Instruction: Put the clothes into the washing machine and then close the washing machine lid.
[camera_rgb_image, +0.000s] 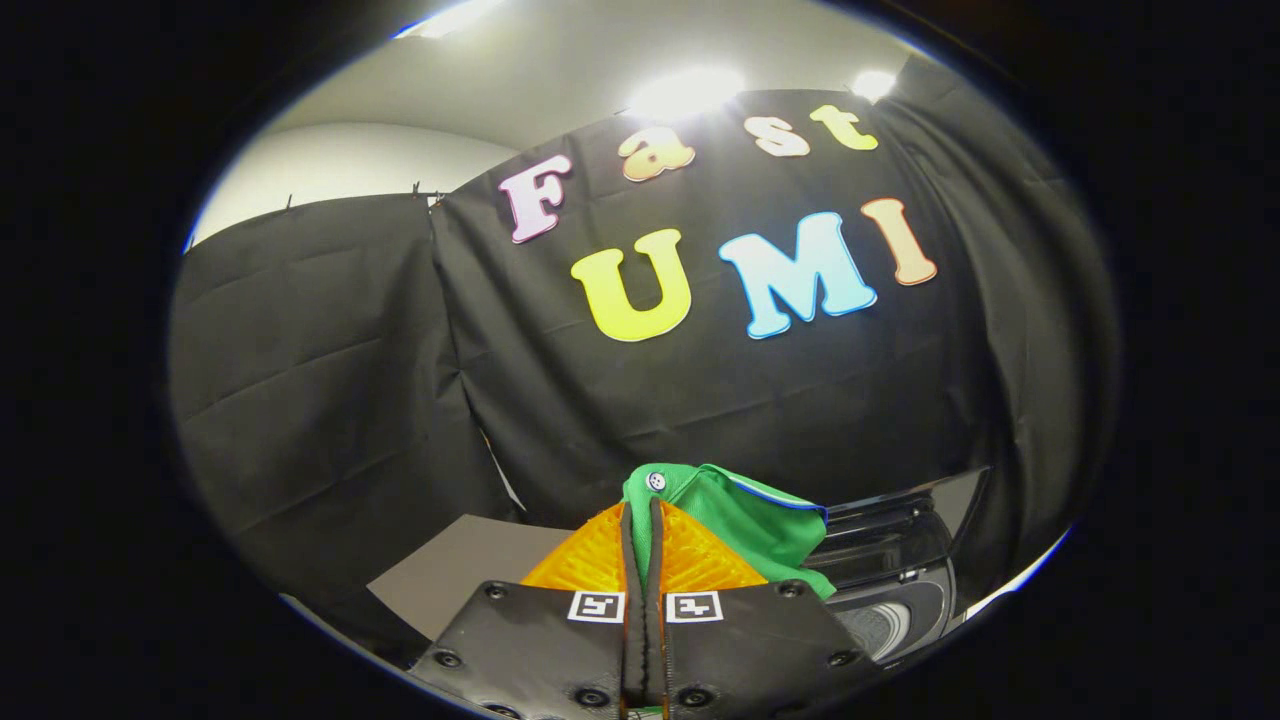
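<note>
A green garment with a white button and a blue-white trim is pinched between my two orange fingers. My gripper is shut on it, and the cloth bunches over the fingertips and hangs off to the right. Below and to the right of the fingers stands the washing machine, dark, with its lid raised at the back and the pale drum opening showing beneath it. The garment is held up in the air, left of and above the opening.
A grey table top lies to the left of the fingers, under the black cloth wall. The black cloth also runs close behind the machine. A pale strip of floor or edge shows to the right of the machine.
</note>
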